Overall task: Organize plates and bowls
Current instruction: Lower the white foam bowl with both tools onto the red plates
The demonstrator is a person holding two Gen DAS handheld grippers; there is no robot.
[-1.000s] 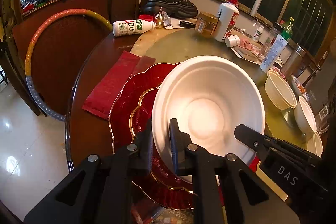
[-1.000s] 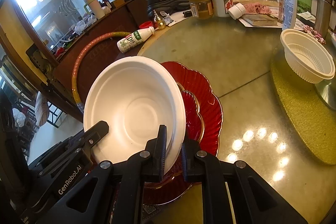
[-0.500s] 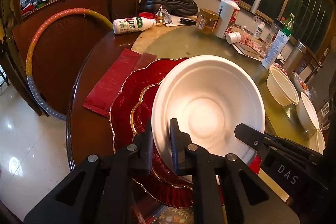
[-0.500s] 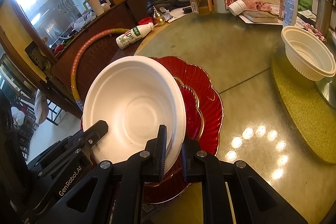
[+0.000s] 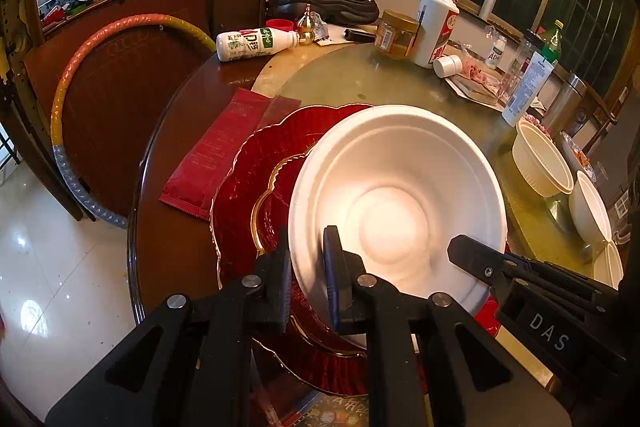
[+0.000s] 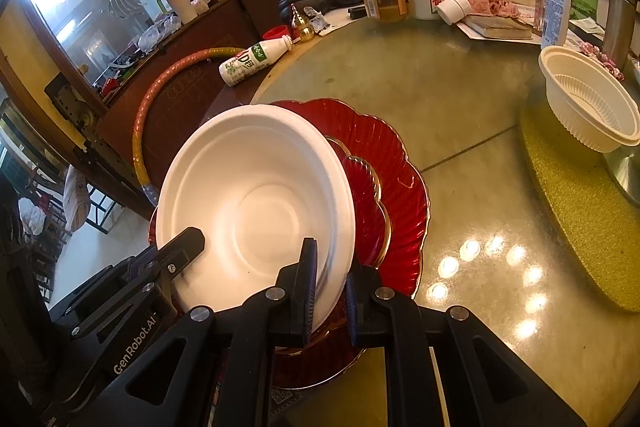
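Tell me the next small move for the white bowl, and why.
Probably lower it straight down and release. Both the left gripper and right gripper pinch the white bowl's rim, one on each side, and it hangs over the small red plate stacked on the large red plate.

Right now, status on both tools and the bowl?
Left tool shut on white bowl rim, right tool on the opposite rim. Bowl over stacked red plates. Nothing in the way.

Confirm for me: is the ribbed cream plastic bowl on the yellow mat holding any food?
No. The ribbed cream plastic bowl on the yellow mat shows only its bare ribbed inside.
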